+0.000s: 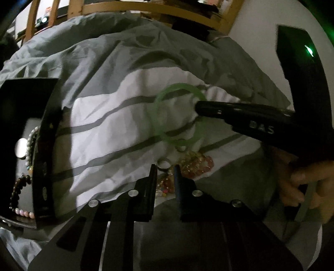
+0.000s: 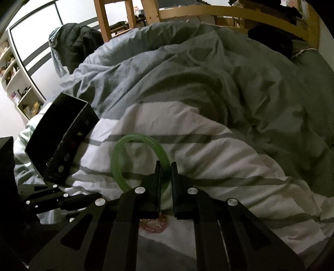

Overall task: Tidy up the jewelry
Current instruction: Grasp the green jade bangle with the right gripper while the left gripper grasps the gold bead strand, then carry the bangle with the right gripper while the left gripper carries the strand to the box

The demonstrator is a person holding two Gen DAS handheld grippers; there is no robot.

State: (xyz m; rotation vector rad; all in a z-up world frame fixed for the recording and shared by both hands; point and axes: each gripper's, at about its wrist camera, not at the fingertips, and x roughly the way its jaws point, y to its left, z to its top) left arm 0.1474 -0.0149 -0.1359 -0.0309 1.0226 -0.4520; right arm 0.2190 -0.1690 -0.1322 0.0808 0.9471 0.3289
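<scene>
A translucent green bangle [image 1: 165, 133] [image 2: 119, 158] hangs above the striped duvet, gripped at its rim by my right gripper [image 2: 166, 166], which enters the left wrist view from the right [image 1: 198, 106]. My left gripper [image 1: 165, 168] hovers low over a pile of beaded bracelets [image 1: 196, 164] and small rings [image 1: 163, 162], its jaws a narrow gap apart with nothing between them. An open black jewelry box [image 1: 46, 146] [image 2: 62, 133] at the left holds pearl and bead strands [image 1: 31, 141]. A pink bead bracelet [image 2: 153, 226] lies under the right gripper.
The white and grey striped duvet [image 1: 117, 129] is rumpled, with high grey folds [image 2: 187, 79] behind. A wooden bed frame [image 2: 229, 14] stands at the back. Shelves [image 2: 18, 87] line the far left wall. The person's hand [image 1: 302, 183] holds the right gripper's handle.
</scene>
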